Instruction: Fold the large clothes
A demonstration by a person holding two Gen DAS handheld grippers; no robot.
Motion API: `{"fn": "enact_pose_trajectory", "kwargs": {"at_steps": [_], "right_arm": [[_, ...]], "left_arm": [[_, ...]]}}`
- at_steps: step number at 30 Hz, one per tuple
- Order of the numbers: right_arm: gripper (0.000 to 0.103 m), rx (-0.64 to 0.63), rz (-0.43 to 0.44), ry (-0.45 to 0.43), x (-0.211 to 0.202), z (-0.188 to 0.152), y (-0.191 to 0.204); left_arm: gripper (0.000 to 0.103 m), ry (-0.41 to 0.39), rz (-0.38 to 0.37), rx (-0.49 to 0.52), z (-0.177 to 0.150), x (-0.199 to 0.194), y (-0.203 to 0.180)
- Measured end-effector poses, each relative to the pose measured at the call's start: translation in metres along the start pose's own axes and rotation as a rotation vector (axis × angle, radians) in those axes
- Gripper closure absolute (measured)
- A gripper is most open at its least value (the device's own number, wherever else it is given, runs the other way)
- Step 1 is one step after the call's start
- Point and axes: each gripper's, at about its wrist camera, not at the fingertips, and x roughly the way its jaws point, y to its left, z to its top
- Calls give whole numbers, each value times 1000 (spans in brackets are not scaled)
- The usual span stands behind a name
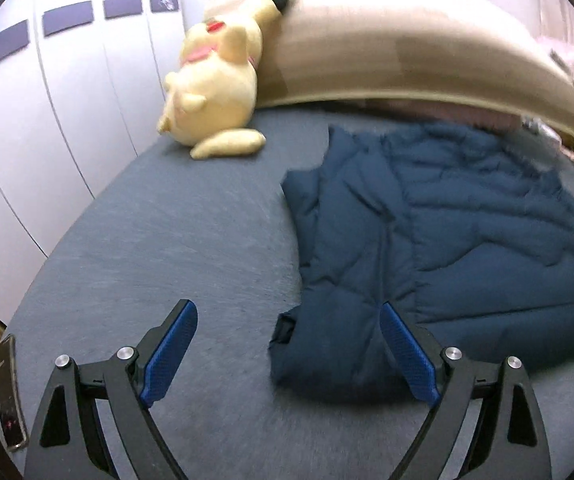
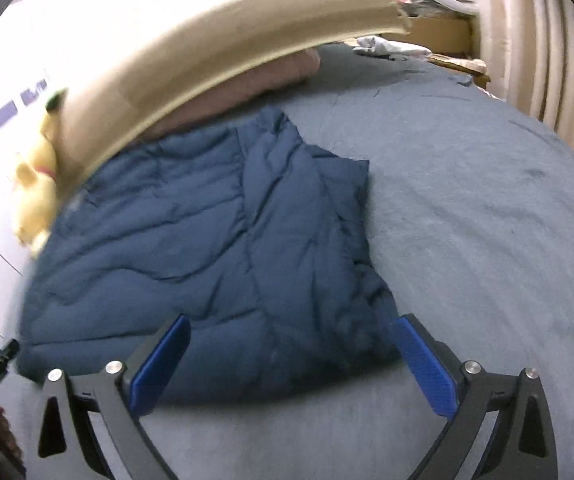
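The bed [image 1: 167, 240] carries the jacket [image 1: 427, 220] on its far side, sleeves folded in. Both tools, left tool [image 1: 289, 354] and right tool [image 2: 291, 364], are wide open and empty. Puffy filling may spring back and undo a fold.

a dark navy quilted puffer jacket [image 1: 427, 232] lies flat on the grey-sheeted bed [image 1: 147, 240], its sleeves folded inward along both sides (stitched panels puffed and wrinkled). its far end seems tucked under the headboard edge, though blur hides that. the near hem is rumpled.
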Motion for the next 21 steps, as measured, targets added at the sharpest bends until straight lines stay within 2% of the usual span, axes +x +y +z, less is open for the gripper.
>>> {"fn": "enact_pose_trajectory", "kwargs": {"at_steps": [4, 7, 11, 15, 19, 21], "right_arm": [[0, 69, 43, 10, -18, -18, -11], [0, 31, 23, -3, -21, -21, 1], [0, -10, 14, -26, -20, -18, 14], [0, -29, 12, -35, -9, -11, 23], [0, -40, 4, -44, 3, -4, 26], [0, -57, -48, -12, 20, -2, 24]], "left_arm": [[10, -16, 0, -27, -4, -23, 7], [10, -13, 19, -7, -8, -24, 6], [10, 33, 29, -31, -14, -7, 12], [10, 40, 40, -58, -15, -4, 20], [10, 9, 38, -57, -5, -5, 18], [10, 6, 50, -40, -2, 1, 14]]}}
